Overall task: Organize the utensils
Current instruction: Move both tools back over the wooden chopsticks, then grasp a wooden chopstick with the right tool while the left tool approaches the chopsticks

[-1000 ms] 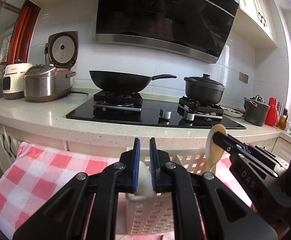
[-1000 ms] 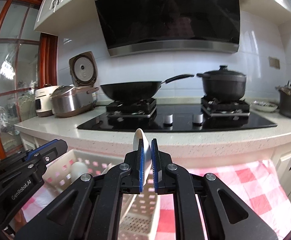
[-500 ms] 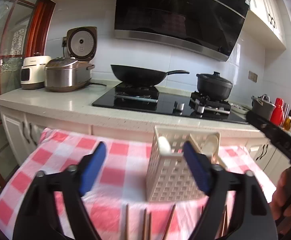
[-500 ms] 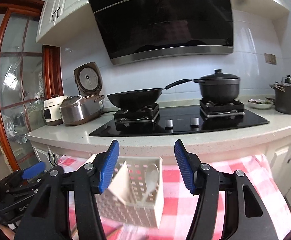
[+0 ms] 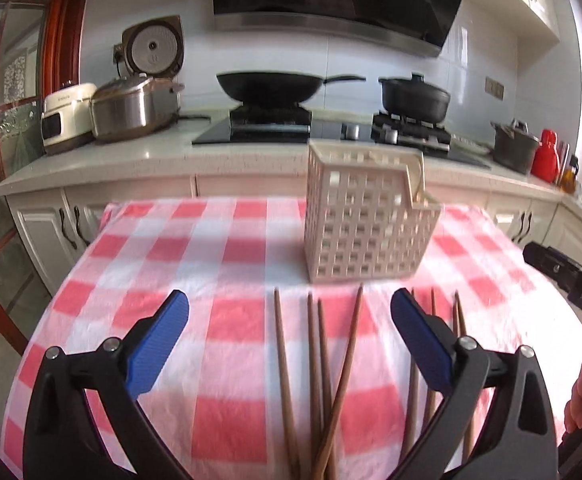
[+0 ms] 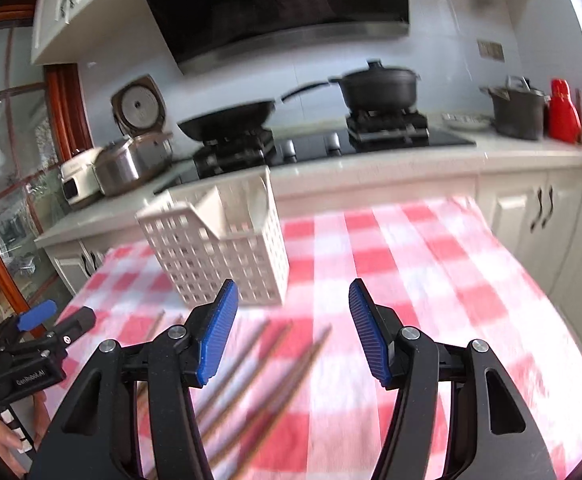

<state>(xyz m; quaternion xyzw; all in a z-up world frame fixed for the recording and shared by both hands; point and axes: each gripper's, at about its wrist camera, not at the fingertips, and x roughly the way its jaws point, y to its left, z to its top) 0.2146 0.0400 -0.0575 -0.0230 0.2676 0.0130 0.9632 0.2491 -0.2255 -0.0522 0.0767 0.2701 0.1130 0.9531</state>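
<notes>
with both pairs of fingers spread wide and empty, left gripper (image 5: 289, 334) and right gripper (image 6: 293, 330) above loose chopsticks (image 5: 318, 364) on the checked cloth (image 5: 227, 248), before the white basket (image 5: 365, 216); crossed sticks, likely to roll or scatter if pinched off-centre.

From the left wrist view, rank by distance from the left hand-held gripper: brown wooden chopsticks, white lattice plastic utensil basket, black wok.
1. Brown wooden chopsticks: on the cloth, between the left hand-held gripper's open fingers.
2. White lattice plastic utensil basket: ahead, slightly right.
3. Black wok: on the stove behind.
</notes>
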